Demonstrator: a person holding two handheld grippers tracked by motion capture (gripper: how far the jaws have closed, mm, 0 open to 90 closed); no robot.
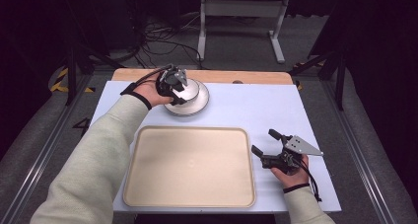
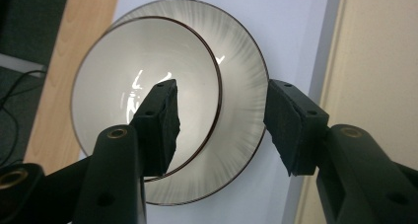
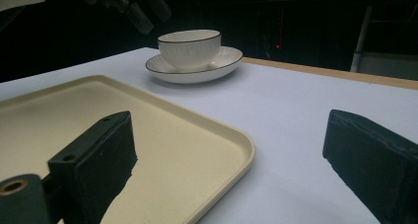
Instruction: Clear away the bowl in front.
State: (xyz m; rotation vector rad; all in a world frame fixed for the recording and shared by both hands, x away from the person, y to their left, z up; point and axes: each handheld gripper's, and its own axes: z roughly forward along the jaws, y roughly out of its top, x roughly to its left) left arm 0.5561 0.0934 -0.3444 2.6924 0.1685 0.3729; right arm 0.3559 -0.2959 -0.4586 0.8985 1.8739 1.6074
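L gripper [image 2: 219, 120] hangs over cup [image 2: 143, 91] on saucer [image 2: 241, 110] at table's [image 1: 256, 105] far left, jaws apart w/ one pad inside cup, no grip; R gripper [image 1: 268, 142] open beside tray [image 1: 190, 167].

Left hand-held gripper [image 1: 178, 91] hides the bowl's [image 1: 190, 88] near side.

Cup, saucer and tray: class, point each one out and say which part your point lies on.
cup [image 3: 190, 49], right gripper view, on its ribbed outer wall.
saucer [image 2: 241, 110], left gripper view, on its bare ribbed rim beside the cup.
tray [image 1: 190, 165], high view, on its bare flat floor.
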